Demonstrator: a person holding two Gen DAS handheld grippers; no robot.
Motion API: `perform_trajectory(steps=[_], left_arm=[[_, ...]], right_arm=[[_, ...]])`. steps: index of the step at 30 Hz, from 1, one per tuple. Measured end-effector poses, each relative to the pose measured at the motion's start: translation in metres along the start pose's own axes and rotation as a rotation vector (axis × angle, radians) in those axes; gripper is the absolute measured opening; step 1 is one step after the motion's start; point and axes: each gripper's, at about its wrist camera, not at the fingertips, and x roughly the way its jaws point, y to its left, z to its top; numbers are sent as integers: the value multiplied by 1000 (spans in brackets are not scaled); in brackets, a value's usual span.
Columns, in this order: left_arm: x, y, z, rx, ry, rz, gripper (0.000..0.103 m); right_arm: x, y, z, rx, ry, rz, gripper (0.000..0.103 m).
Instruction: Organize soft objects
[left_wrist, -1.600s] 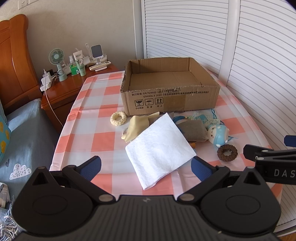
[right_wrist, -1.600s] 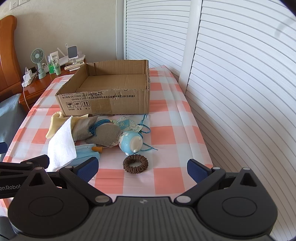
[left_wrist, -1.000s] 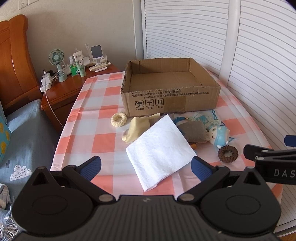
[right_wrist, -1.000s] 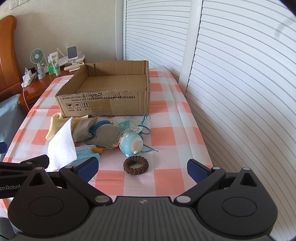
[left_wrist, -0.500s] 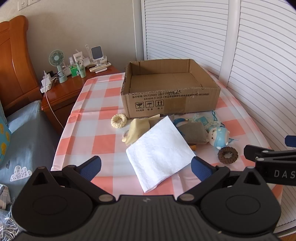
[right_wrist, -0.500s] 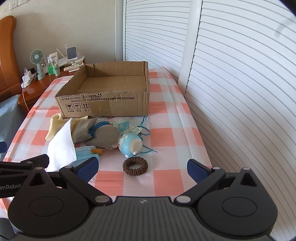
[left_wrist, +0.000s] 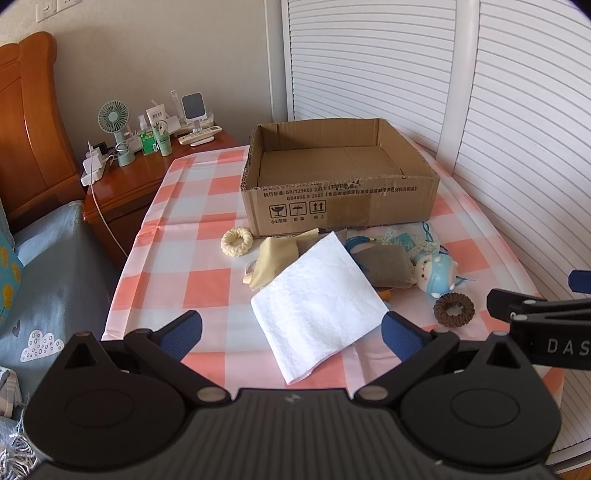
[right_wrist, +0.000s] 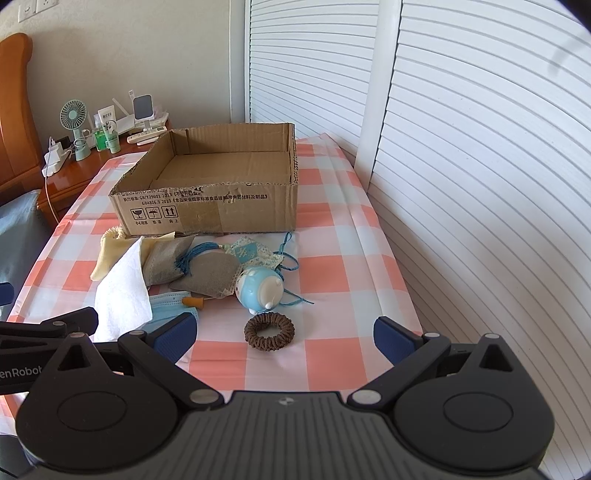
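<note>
**Soft goods on checked cloth, both tongs empty**

My left gripper (left_wrist: 291, 330) stood with its blue ribbed pads spread wide, holding nothing, above the near edge of the table. My right gripper (right_wrist: 284, 334) was likewise spread and empty, just beside it on the right.

Item 1: white towel (left_wrist: 317, 306), folded square, nubbly pile, lying flat nearest my left tongs and overlapping a pale yellow cloth (left_wrist: 273, 260), limp and creased.

Item 2: brown scrunchie (right_wrist: 269, 331), a ribbed knit ring, lying alone just ahead of my right tongs.

Item 3: blue-and-white plush toy (right_wrist: 258, 288), rounded, on its side, just beyond the brown ring.

Item 4: grey fabric pouches (right_wrist: 210, 275), coarse weave, flat, heaped with a blue cord tassel (right_wrist: 195, 253) and a patterned blue sachet (right_wrist: 245, 253). A light blue face mask (right_wrist: 166, 306) lay partly under the towel.

Item 5: cream scrunchie (left_wrist: 236, 242), fluffy ring, touching or nearly touching the box front.

Item 6: cardboard box (left_wrist: 343, 206), corrugated, open-topped, shallow, printed on its front wall, standing behind the heap on the pink-and-white checked tablecloth (left_wrist: 177, 258).
</note>
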Motion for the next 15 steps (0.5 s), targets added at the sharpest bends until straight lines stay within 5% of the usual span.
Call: perform_trajectory(steps=[15], left_arm=[[4,1,1,10,-19,-17,102]], right_arm=[[0,0,3,-29,-28,7,103]])
